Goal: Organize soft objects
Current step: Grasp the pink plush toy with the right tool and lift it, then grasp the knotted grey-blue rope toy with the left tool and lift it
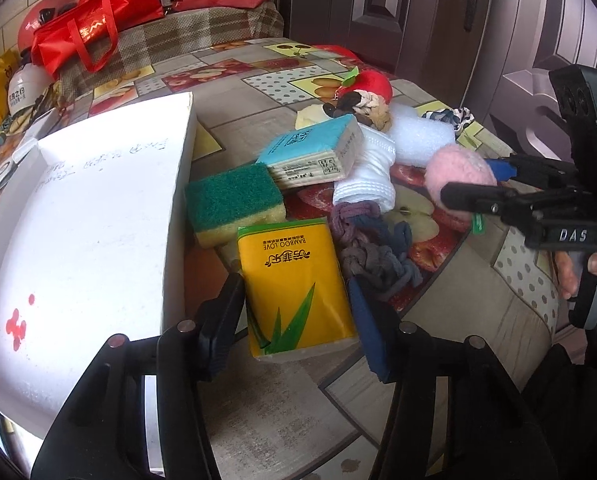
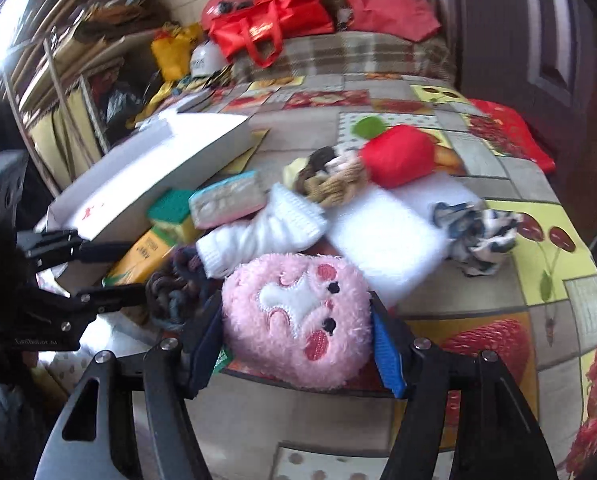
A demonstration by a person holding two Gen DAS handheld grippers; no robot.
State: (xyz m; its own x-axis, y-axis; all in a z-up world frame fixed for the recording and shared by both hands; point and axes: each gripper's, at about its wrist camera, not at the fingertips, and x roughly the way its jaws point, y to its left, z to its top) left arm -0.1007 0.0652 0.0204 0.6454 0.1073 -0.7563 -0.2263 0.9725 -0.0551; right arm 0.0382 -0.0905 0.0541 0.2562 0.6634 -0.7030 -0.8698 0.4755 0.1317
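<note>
Fruit-patterned cloth covers the table [image 1: 258, 420], and a pile of soft things lies on it beside a white foam box [image 1: 86, 216].

At the left gripper [image 1: 294, 312] the jaws are spread, one finger on each side of the yellow tissue pack [image 1: 294, 288]; whether the pads touch the pack I cannot tell. This pack lies just beside the box wall. Behind the pack is a green and yellow sponge [image 1: 234, 204], also close to the box, and behind the sponge leans a blue tissue pack [image 1: 310, 152]. A braided grey-purple rope [image 1: 374, 248] lies on the far side of the yellow pack from the box.

At the right gripper [image 2: 298, 336] the fingers press on both sides of the pink plush toy [image 2: 298, 316] and pinch it near the table edge, well apart from the box. Behind the toy are a white sock [image 2: 262, 232] and a white foam sheet [image 2: 386, 228], then a red plush apple [image 2: 398, 156], all farther from the box than the sponge.
</note>
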